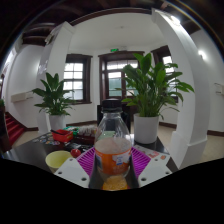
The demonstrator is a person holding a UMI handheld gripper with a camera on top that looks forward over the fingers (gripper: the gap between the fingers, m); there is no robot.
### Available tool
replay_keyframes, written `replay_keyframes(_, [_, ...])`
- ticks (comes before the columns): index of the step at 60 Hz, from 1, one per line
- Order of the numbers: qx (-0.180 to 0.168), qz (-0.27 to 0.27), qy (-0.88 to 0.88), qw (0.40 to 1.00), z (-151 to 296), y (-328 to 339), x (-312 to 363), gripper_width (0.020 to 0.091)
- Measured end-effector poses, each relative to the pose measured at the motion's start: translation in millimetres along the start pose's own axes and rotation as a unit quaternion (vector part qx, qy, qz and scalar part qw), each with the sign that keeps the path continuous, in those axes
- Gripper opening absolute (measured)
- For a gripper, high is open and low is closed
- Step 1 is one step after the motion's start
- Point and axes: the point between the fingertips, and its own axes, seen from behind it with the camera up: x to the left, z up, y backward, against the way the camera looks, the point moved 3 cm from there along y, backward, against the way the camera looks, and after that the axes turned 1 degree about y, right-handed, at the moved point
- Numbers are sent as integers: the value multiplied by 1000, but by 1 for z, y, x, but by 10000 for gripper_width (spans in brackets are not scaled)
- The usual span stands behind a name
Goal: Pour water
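While its base is hidden (below view), the bottle (113, 140) stands between the hand-held gripper (113, 166).

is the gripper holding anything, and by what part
A clear bottle stands between the gripper's pink pads, at its lower body. Whether both pads press on it cannot be told.

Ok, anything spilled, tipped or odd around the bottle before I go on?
Nothing stands out. The bottle stands upright between the gripper fingers, cap on, orange liquid inside. The yellow bowl sits beside it on the dark table. No spill shows.
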Motion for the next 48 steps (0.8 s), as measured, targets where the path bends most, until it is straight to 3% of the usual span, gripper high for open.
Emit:
replay_keyframes(3, [20,-6,-10,1000,-5,3,-1,569])
replay_keyframes(8, [52,-22,-23,998,-17,12,-2,821])
replay_keyframes(9, [53,-25,-23,998,-18,15,-2,829])
replay_keyframes(16, [55,-53,-32,997,-25,49,3,799])
replay_keyframes(36, [106,-103,-21,989,-31,153,63,818])
replay_keyframes(48, [79,-109,8,991,0,181,87,818])
